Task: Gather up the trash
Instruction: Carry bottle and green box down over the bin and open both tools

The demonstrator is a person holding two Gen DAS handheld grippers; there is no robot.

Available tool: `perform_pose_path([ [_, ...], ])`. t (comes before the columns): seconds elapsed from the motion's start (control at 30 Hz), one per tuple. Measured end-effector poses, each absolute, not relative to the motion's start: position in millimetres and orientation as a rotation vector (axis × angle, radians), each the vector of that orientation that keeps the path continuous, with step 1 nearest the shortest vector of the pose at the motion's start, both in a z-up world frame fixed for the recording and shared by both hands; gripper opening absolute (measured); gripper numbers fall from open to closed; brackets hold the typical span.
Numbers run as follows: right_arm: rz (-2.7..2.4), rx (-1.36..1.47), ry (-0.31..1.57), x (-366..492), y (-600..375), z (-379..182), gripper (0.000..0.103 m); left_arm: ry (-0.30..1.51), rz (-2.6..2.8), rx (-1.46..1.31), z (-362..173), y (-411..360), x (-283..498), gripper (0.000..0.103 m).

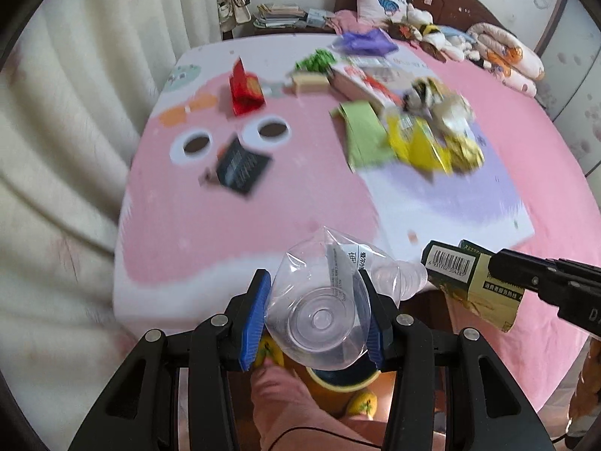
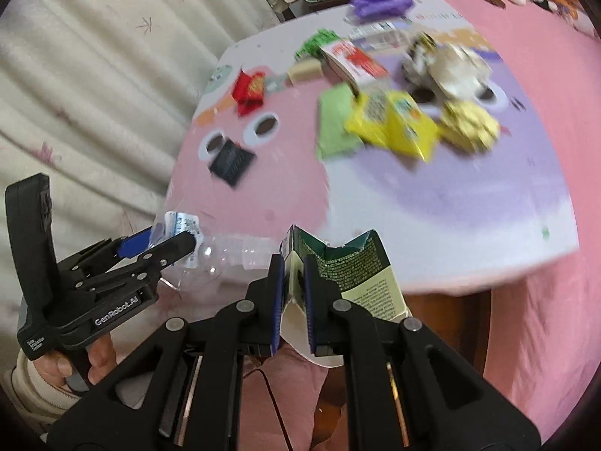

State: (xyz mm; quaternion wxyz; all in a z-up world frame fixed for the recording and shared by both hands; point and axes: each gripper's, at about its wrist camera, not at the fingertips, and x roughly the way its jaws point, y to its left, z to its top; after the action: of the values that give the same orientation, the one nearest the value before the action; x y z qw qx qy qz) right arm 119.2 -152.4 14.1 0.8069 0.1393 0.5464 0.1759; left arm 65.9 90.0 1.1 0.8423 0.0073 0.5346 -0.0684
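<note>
Left wrist view, nearest first: the left gripper [image 1: 317, 314] is clamped across a crushed clear plastic bottle [image 1: 323, 297], its blue pads pressing the flattened sides and the bottle's base turned toward the lens. Directly below sits a round yellow-rimmed bin [image 1: 340, 381] on the floor, partly hidden by the bottle and by the person's pink-clad leg [image 1: 285, 406]. At right, the right gripper [image 2: 292, 293] has its jaws nearly together, pinching a flap of a torn green-and-cream drink carton [image 2: 349, 278]; in the right wrist view the bottle's neck lies just beside the carton.

Progress, as a judgement: two pieces of trash are in hand over the foot of the bed and close above the bin, so dropping them appears to be the step in hand; most of the collecting is still to do.

Farther off, on the pink bedsheet with cartoon eyes [image 1: 210, 210], lie a black printed wrapper [image 1: 240, 167], a red snack packet [image 1: 246, 90], a flat green paper packet [image 1: 362, 135], a yellow foil bag [image 1: 424, 146], a crumpled gold wrapper [image 1: 465, 150], a red-and-white box [image 1: 360, 82] and a purple plastic bag [image 1: 366, 41]. All are motion-blurred.

Plush toys [image 1: 432, 34] and a rolled quilt [image 1: 507, 56] at the headboard are bedding, not trash. A cream curtain [image 1: 67, 112] hangs just beside the left edge of the bed. The leg crowds the bin's near side.
</note>
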Motion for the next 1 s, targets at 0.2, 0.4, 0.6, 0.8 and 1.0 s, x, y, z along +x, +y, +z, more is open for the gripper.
perform_pose_path([
  [0.2,0.308,0.377,1.262,58.1,-203.3,-43.1,0.008,1.231,-0.158,0.056,-44.9,50.8,-1.0,0.045],
  [0.4,0.194,0.507,1.361,18.1,-233.1,-124.1,0.008,1.283,-0.175,0.128,-108.8,21.1,-31.5,0.045],
  [0.6,0.047,0.654,1.420,-5.9,-248.0,-245.4,0.008,1.305,-0.212,0.150,-221.4,0.7,-42.5,0.045],
  [0.8,-0.048,0.709,1.474,-15.8,-243.9,-382.1,0.008,1.336,-0.215,0.199,-332.0,-9.3,-43.5,0.045],
  [1.0,-0.098,0.743,1.515,-4.4,-234.8,-471.8,0.009,1.348,-0.258,0.276,-400.4,-21.9,-39.7,0.047],
])
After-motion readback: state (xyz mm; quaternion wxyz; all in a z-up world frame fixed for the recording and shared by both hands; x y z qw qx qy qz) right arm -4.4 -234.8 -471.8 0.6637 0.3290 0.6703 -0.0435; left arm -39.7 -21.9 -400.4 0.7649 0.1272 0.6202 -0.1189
